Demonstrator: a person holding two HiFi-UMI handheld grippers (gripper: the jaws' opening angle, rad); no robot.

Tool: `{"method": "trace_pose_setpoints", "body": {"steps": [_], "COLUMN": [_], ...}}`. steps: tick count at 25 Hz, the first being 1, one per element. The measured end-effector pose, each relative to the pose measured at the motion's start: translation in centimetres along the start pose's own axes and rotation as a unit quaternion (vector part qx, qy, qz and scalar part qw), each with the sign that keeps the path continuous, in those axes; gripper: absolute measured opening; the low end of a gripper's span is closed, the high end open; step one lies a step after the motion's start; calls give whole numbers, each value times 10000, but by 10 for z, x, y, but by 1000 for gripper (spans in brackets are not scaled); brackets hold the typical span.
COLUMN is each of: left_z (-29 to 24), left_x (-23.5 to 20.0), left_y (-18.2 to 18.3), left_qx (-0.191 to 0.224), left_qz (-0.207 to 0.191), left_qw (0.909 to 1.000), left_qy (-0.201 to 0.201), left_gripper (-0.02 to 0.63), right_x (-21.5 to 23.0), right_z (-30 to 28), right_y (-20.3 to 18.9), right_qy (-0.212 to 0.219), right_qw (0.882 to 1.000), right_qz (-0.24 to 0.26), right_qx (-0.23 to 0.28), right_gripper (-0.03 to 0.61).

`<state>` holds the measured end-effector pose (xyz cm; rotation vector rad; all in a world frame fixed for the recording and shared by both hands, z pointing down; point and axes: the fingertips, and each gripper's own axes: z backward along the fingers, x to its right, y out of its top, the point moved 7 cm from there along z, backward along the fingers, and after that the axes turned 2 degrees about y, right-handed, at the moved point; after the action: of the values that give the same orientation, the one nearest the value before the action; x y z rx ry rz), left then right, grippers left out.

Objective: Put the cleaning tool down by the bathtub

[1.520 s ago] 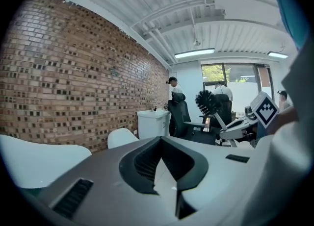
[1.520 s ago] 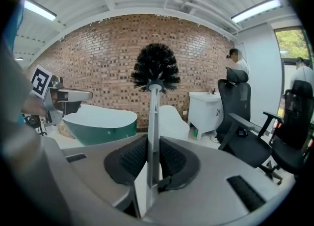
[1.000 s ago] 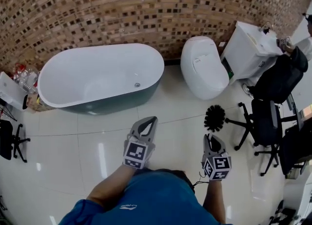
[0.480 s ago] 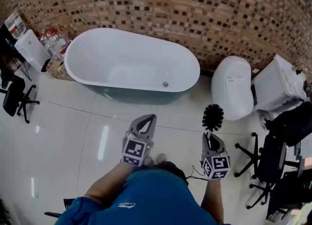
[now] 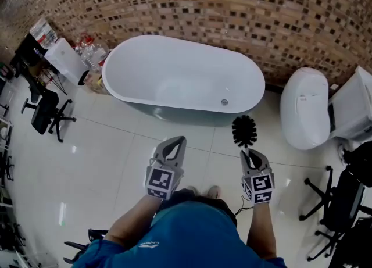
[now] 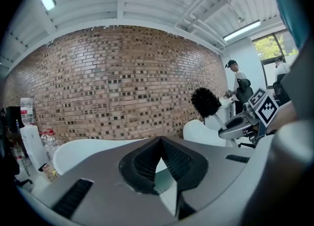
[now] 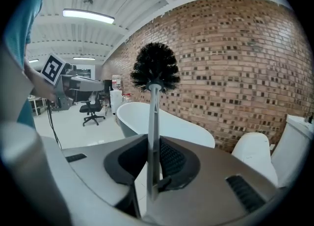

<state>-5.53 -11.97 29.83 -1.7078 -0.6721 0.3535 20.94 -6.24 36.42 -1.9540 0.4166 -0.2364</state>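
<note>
Across the back, a curved wall of rough brown brick (image 5: 232,5), speckled with darker and paler blocks. Below it, glossy white floor tile (image 5: 99,162) with thin grout lines and glare. Against the wall, a freestanding oval bathtub (image 5: 174,69): smooth white inside, grey-green outer skirt, holding only a small round metal drain (image 5: 224,102) near its right end. To the right of the tub, a rounded white toilet (image 5: 304,107) with its lid down. Past the tub's left end, a cluster of clear plastic bottles (image 5: 93,52).

In the right gripper (image 5: 251,153), a toilet brush (image 5: 244,130): slim pale handle clamped between the ribbed black pads, round black bristle head up front, held in the air above the tile just before the tub's right end, touching neither tub nor floor. Left gripper (image 5: 174,142) grey and wedge-shaped, jaw tips together, nothing between them.
</note>
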Motion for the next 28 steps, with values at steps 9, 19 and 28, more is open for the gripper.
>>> {"method": "trace_pose_setpoints", "body": {"steps": [9,19,28], "left_z": [0,15,3], "left_x": [-90,-262,-315], "left_y": [-32,-75,-114], "left_qx": [-17,-64,-95], "left_qz": [356,664,811], "left_qw": [9975,9922,9855], "left_qy": [611,1052,1485], "left_gripper": [2,2,2], "right_x": [-48,-151,-195], "right_z": [-84,-221,-328], "right_y": [27,76,58], "right_qy": [686,1007,2000], "right_qw": [9949,9813,9408], "right_qz": [590,1256,2224], "right_qx": [-440,-1059,-1597], "right_gripper": [67,67,67]}}
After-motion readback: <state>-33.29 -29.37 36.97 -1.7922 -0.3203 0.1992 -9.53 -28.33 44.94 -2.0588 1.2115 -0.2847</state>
